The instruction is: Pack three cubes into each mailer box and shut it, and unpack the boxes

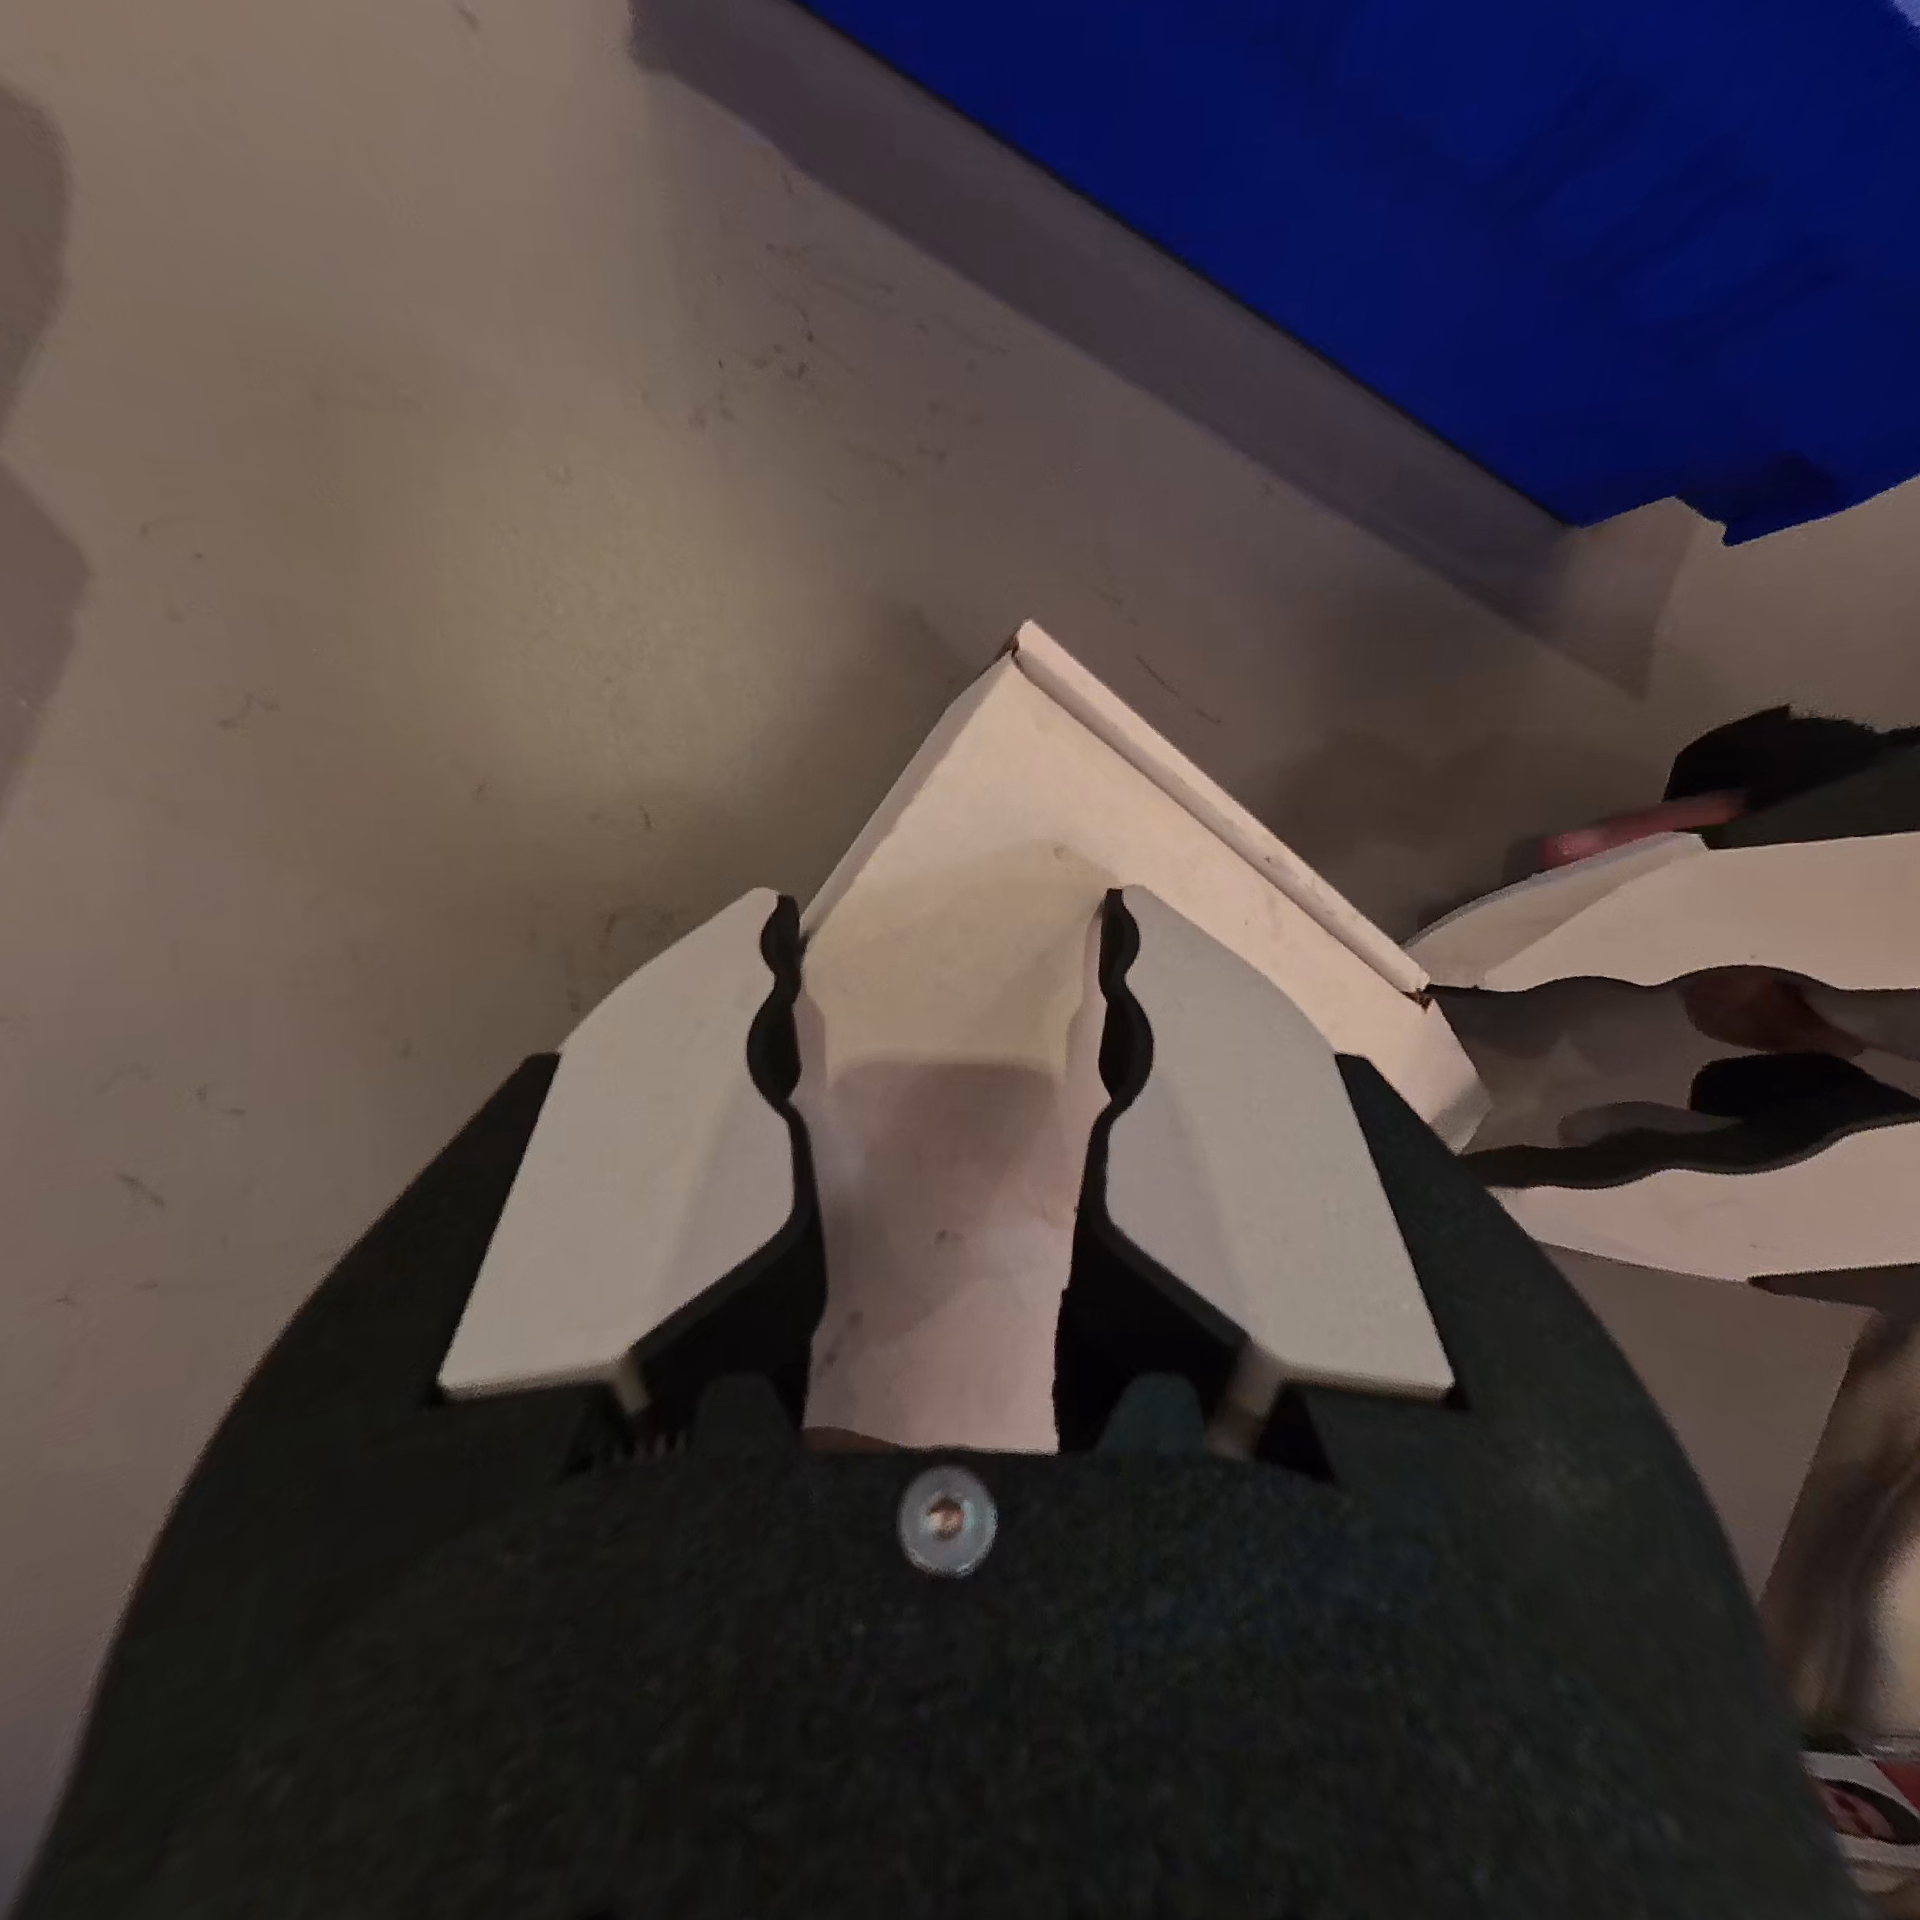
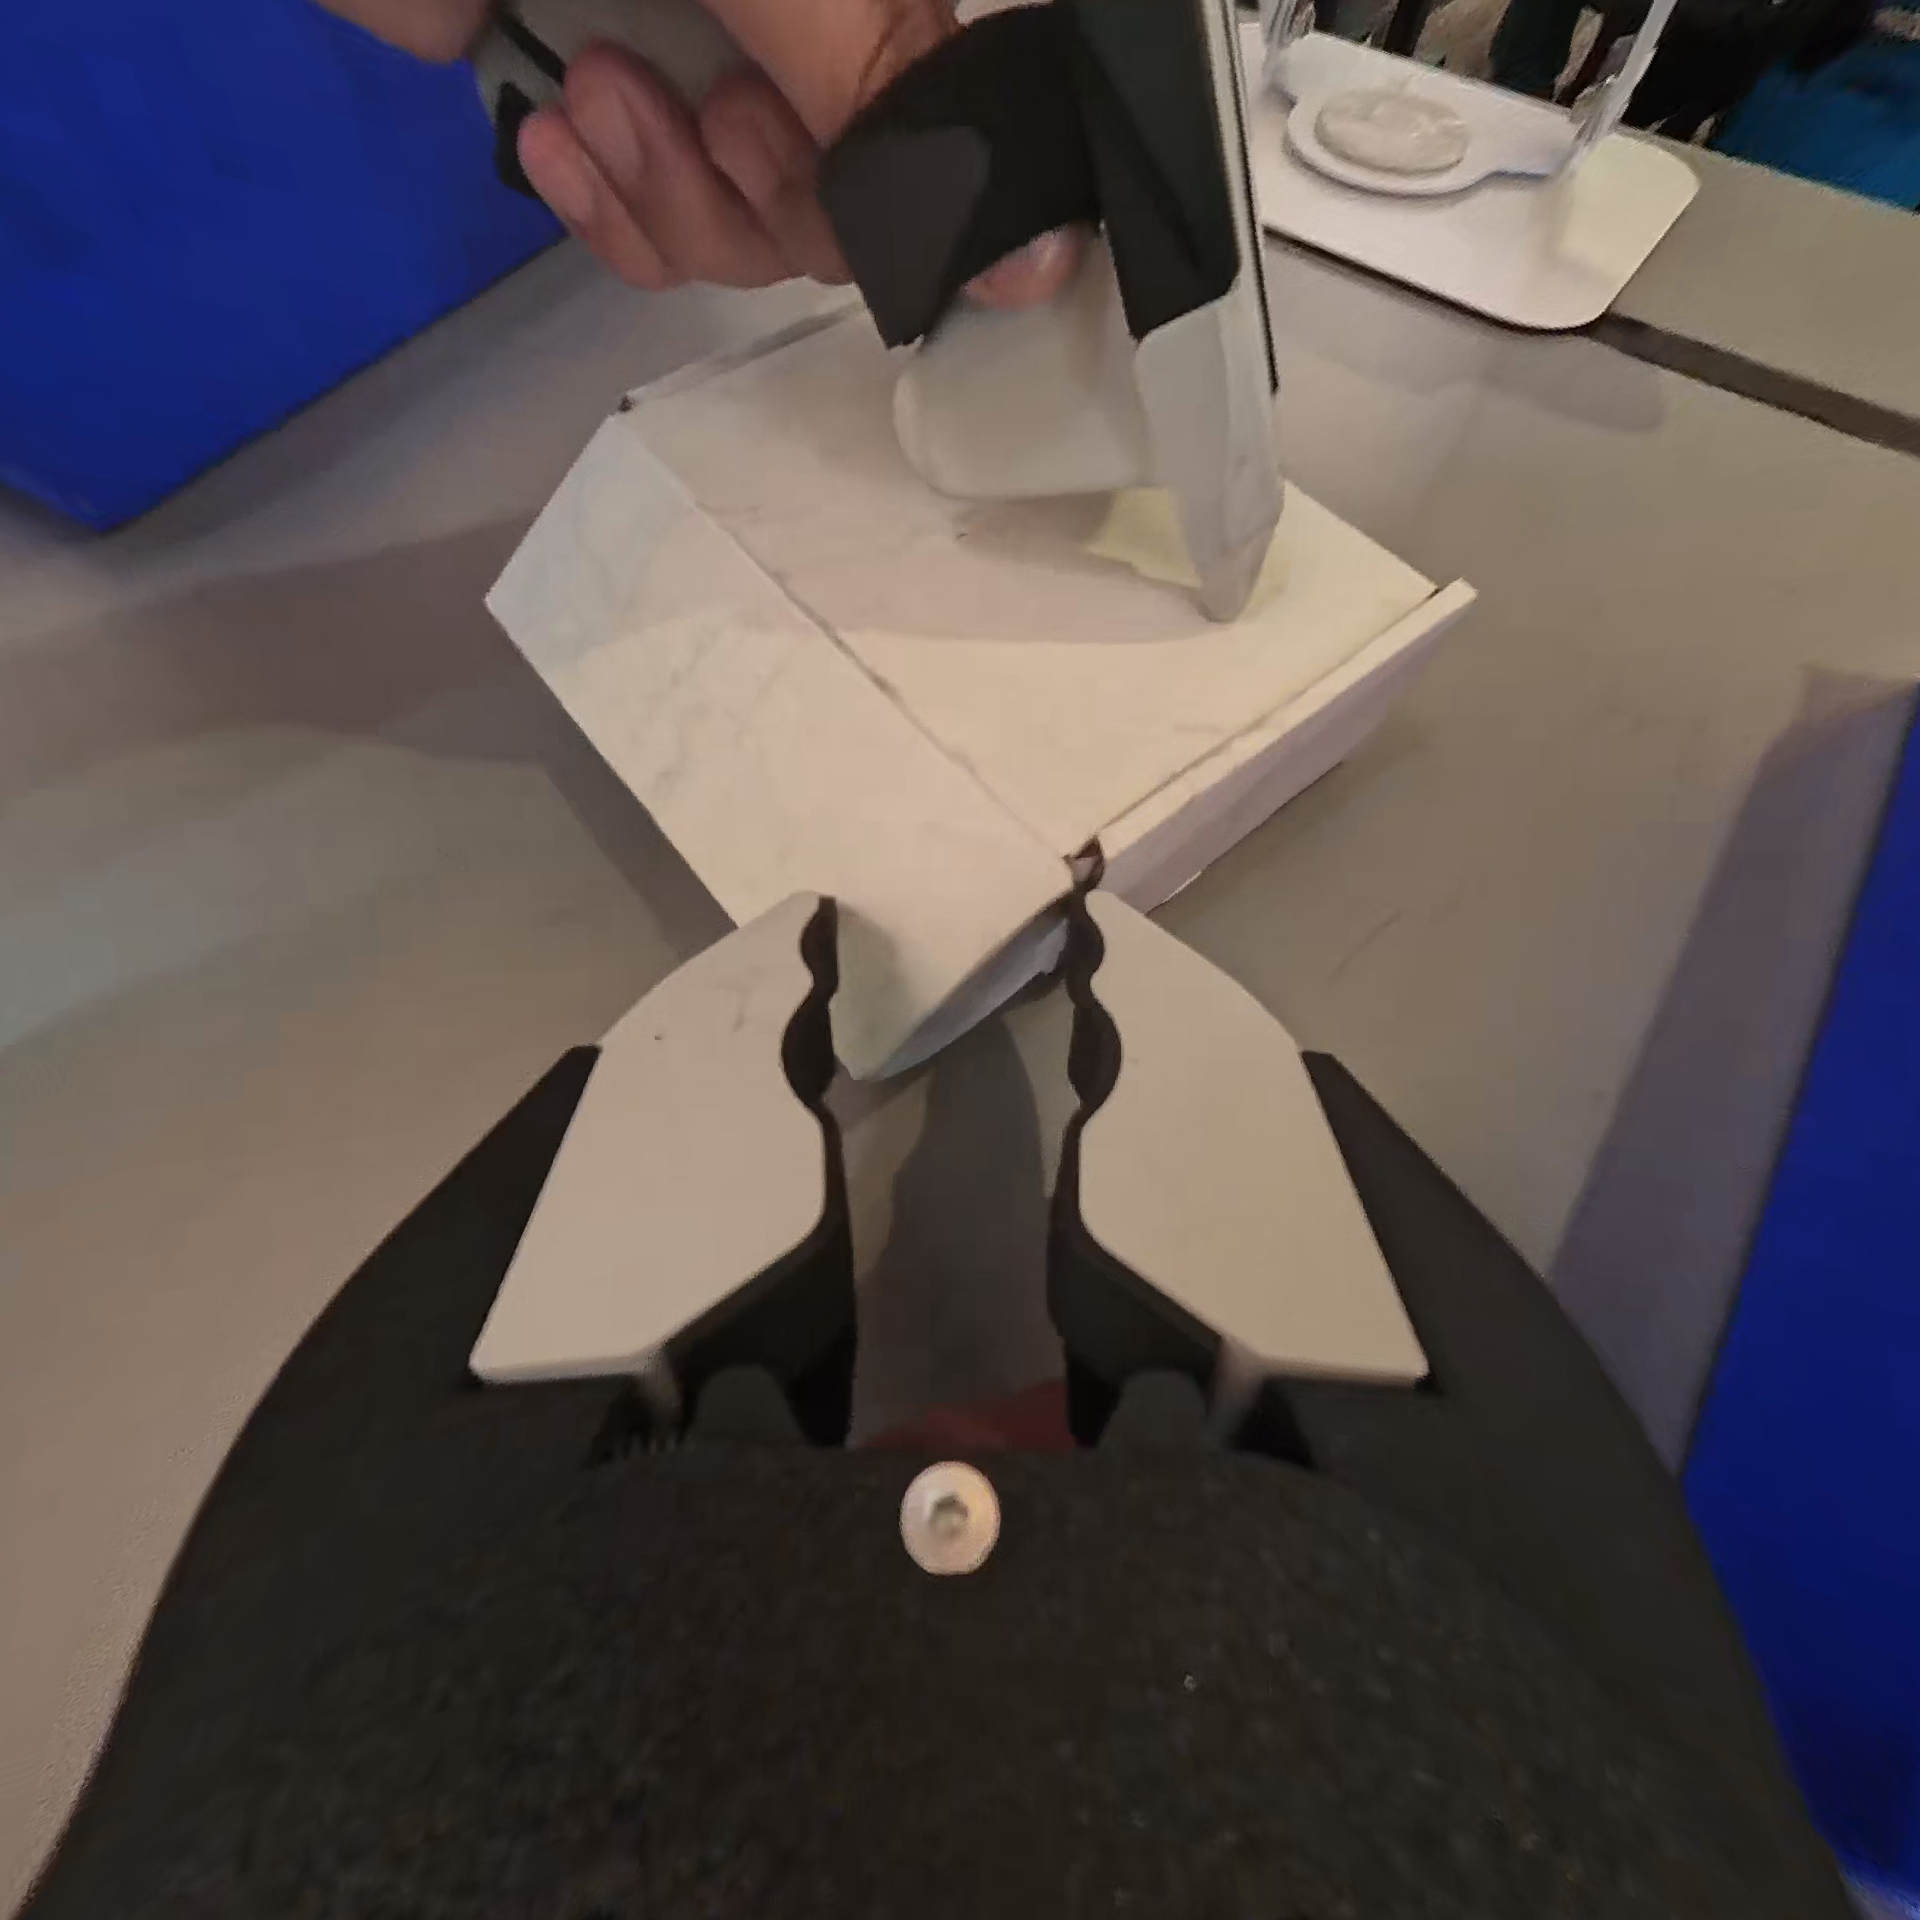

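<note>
On the desk, your left hand-held gripper, half-open and empty, presses the mailer box lid; your right hand-held gripper, half-open, straddles its corner, so squeezing might crumple it.

My left gripper stands over the mailer box, fingertips down on its closed lid, near the far right corner. My right gripper sits at the box's near corner, the corner between its parted fingers. The box lies on the table. A bin lies behind to the left, a tray behind to the right.
</note>
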